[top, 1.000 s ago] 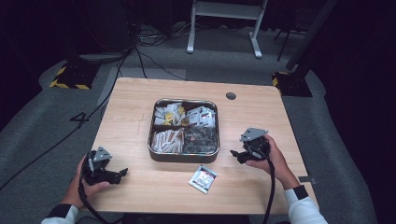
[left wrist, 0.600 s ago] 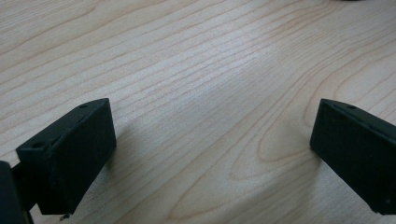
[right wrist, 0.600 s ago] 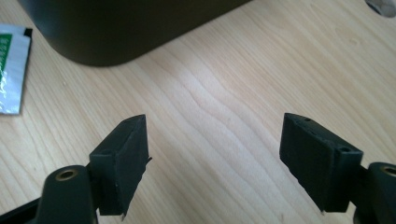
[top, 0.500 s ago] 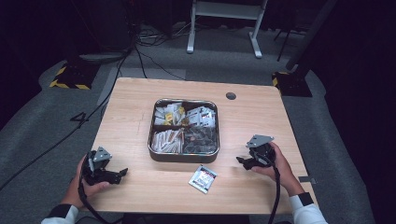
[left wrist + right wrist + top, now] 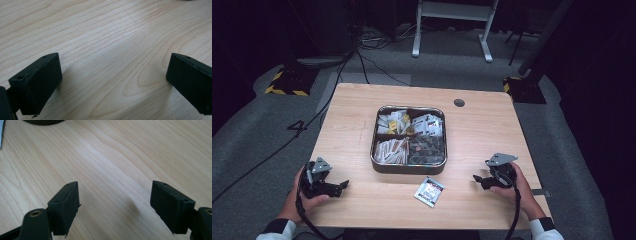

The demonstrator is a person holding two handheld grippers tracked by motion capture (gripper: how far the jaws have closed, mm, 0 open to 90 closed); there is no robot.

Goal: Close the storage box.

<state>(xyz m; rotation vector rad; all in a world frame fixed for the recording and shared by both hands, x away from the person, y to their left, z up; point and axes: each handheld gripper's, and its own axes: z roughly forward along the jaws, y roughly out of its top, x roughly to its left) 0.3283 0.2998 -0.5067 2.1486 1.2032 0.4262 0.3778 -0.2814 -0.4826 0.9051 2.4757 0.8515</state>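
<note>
Right gripper: the black two-jaw right gripper [image 5: 480, 179] has dropped from a raised spot near the tray's right side a second ago to the near right part of the table, where it now sits low over the wood; its jaws stand wide apart with nothing between them [image 5: 115, 207].
Left gripper: the black two-jaw left gripper [image 5: 341, 186] stays where it was at the near left of the table, jaws spread and empty, bare wood between them [image 5: 113, 82].
Sachet: the small white square sachet with red and black print [image 5: 429, 191] lies flat on the table just in front of the tray's near rim, between the two grippers and nearer the right one; it has not shifted.
Tray: the square metal tray with four compartments [image 5: 407, 168] sits mid-table, full of assorted packets and unmoved.
Table: the light wooden tabletop [image 5: 482, 125] carries little else besides a small dark round grommet [image 5: 459, 103] at the far side.
Meaning: the right gripper's retreat looks like a settling or resting pose, not an approach; the loose sachet outside the tray is probably the piece to be picked up and sorted, and neither gripper is reaching for it yet.
</note>
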